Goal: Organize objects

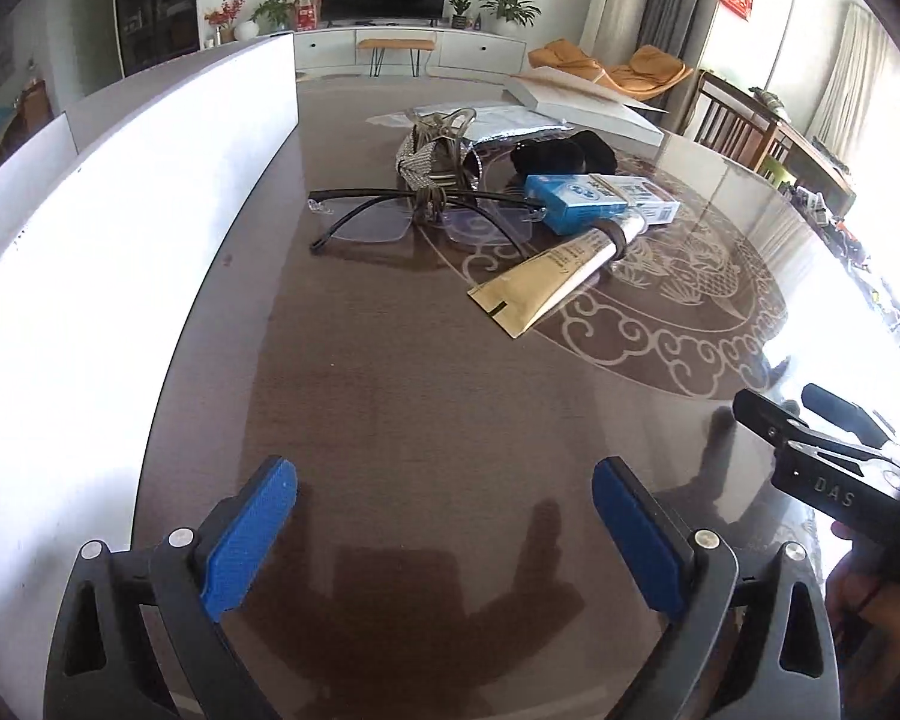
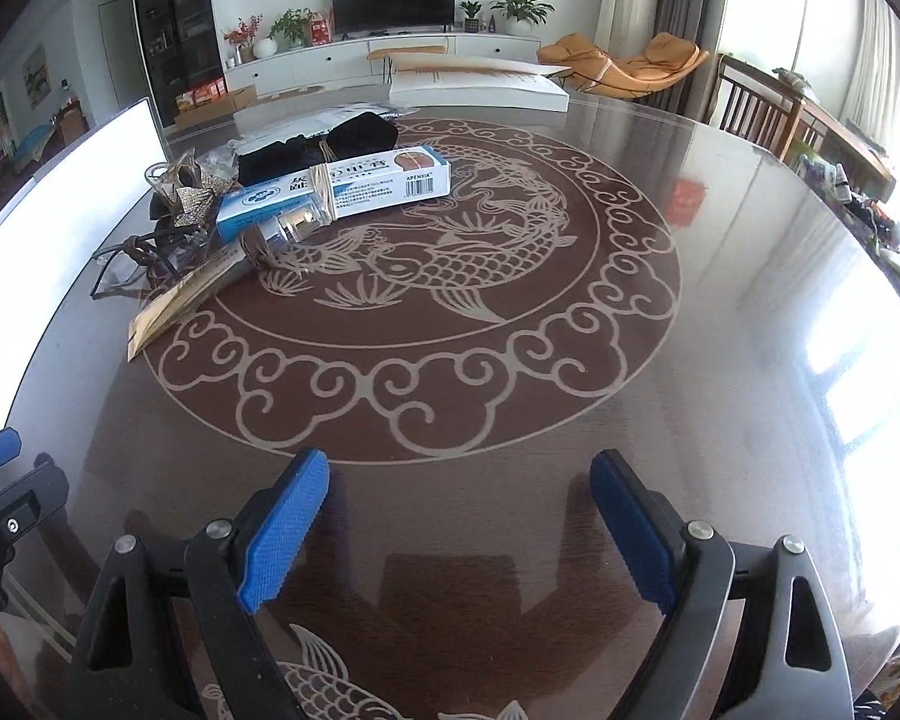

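Both the left tongs (image 1: 444,531) and right tongs (image 2: 459,525) hung spread and empty above the tabletop (image 2: 720,300); glasses (image 1: 414,222) and a tube (image 1: 546,276) lay ahead of them.

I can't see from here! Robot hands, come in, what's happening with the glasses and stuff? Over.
Left gripper open, empty. Right gripper open, empty. Glasses, tube, blue box clumped untouched on table. Nothing in the way.

On the tabletop (image 1: 390,396) a small heap sits towards the far left. Glasses (image 1: 414,219) lie nearest the left edge, a hair clip (image 1: 435,159) behind them. Right of the glasses a tube (image 1: 561,267) lies slantwise, a box (image 1: 594,201) just behind it, a pouch (image 1: 561,153) behind that. A flat carton (image 1: 588,102) lies farthest back.
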Demonstrator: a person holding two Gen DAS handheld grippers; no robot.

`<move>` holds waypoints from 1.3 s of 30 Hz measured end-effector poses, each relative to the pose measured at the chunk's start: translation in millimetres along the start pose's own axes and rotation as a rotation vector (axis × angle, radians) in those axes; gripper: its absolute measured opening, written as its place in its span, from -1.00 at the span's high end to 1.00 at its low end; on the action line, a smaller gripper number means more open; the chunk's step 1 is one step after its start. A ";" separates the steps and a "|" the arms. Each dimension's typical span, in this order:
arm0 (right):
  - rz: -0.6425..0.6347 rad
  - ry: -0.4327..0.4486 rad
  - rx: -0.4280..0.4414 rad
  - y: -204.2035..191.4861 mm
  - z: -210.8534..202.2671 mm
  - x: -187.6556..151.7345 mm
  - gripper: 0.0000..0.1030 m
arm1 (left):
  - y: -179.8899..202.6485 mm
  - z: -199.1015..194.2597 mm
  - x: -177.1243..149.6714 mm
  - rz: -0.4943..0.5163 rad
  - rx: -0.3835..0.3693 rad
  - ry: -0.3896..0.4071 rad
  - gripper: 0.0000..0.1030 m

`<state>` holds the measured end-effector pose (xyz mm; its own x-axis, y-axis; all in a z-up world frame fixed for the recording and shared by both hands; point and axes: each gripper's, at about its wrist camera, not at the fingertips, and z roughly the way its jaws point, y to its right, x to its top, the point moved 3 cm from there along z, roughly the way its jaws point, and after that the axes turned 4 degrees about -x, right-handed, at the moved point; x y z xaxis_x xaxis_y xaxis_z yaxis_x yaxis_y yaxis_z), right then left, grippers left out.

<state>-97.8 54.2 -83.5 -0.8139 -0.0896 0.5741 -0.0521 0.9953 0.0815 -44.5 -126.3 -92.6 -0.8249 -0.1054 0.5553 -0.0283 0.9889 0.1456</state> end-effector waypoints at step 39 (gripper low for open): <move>0.077 -0.032 0.142 -37.4 6.1 30.0 -1.00 | -23.4 15.2 10.3 0.048 0.081 0.021 -1.00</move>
<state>-123.8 14.5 -74.3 -0.8367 -0.0140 0.5475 -0.0681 0.9946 -0.0787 -60.9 -148.9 -102.7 -0.8143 -0.0590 0.5775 -0.0355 0.9980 0.0519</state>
